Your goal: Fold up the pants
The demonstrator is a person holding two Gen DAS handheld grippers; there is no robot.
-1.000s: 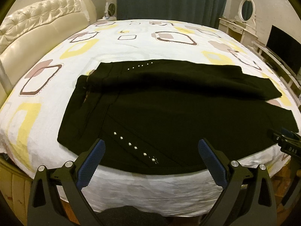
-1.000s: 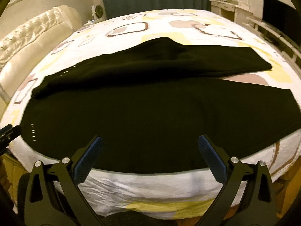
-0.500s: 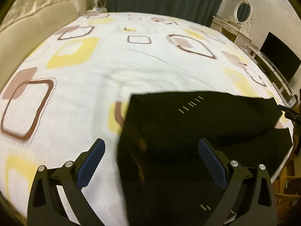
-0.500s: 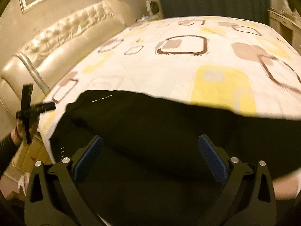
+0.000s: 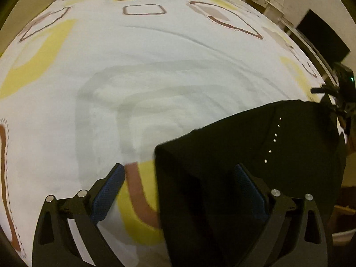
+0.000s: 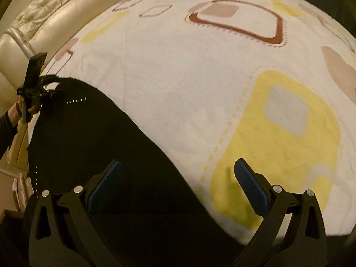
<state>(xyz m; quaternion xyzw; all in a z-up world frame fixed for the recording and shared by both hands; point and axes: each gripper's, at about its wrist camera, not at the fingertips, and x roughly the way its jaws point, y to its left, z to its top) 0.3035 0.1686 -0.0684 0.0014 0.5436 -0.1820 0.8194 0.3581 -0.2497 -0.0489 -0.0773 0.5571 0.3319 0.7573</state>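
Pants (image 5: 244,166): black, matte cloth, lying flat on the bed (image 5: 155,66), toward its near edge; a short row of small bright studs (image 5: 273,140) runs across the dark cloth. Folds and seams are hard to make out against the black.

Bed sheet: white, softly creased, printed with rounded yellow and brown squares. Quilted cream headboard (image 6: 44,11) at 10 o'clock in the right view.

Left gripper (image 5: 178,193): blue ribbed fingers (image 5: 106,195) apart and closing; the pants' corner lies below them, unpinched.

Right gripper (image 6: 178,189): fingers wide apart over the pants' edge, gripping nothing.

Motion blur softens the left view.
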